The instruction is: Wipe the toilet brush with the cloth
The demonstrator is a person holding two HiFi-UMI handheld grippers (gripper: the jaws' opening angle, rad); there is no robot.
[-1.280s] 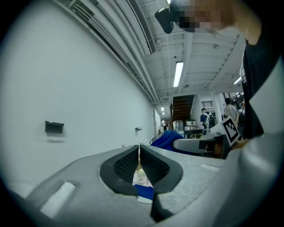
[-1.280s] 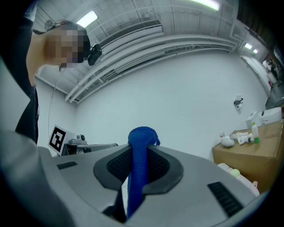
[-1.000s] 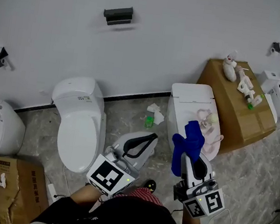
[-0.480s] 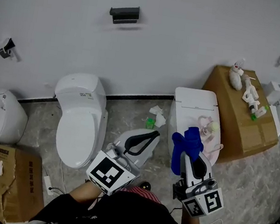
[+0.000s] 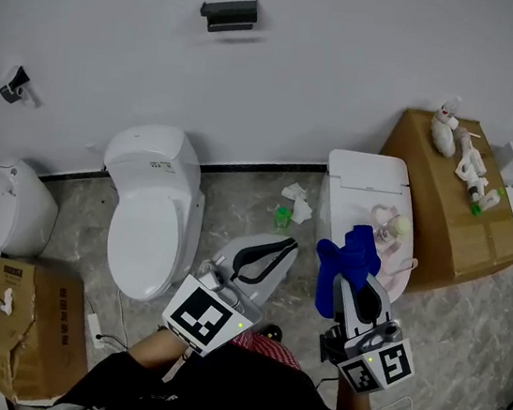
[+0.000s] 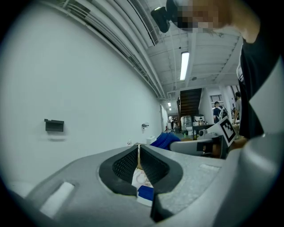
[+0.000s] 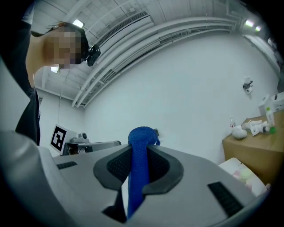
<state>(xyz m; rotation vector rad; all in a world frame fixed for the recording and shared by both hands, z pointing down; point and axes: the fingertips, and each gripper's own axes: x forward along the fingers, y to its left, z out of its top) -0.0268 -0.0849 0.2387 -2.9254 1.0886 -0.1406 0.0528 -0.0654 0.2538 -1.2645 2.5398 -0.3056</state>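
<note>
Filling everything beyond both pairs of jaws is a plain white wall (image 5: 350,80), which meets a grey marbled floor (image 5: 464,342) along a dark skirting line. A rounded white toilet (image 5: 145,222) stands against that wall, off to the left of the left jaws, with its lid down. A square-lidded toilet (image 5: 364,181) stands straight ahead of the right jaws, close beyond their tips. To the right of the right jaws, against the same wall, is a large cardboard box (image 5: 444,221). A second, torn carton (image 5: 31,329) lies well to the left of the left jaws and nearer the person.

The left gripper (image 5: 281,246) points level towards the wall with its jaws pressed together, the ridged pads meeting with nothing between them. The right gripper (image 7: 140,153), just to its right, has its jaws clamped on the blue cloth (image 5: 344,259). The cloth stands up in a bunch past the jaw tips and hangs down in a strip below them.

Some pale pink and white things (image 5: 388,225) lie on the square lid, just beyond the right jaws. More small white things (image 5: 449,130) lie on the cardboard box, farther ahead and to the right. A green scrap (image 5: 279,218) and crumpled paper (image 5: 294,195) lie on the floor ahead of the left jaws. I cannot tell which of these small things, if any, is the toilet brush.
</note>
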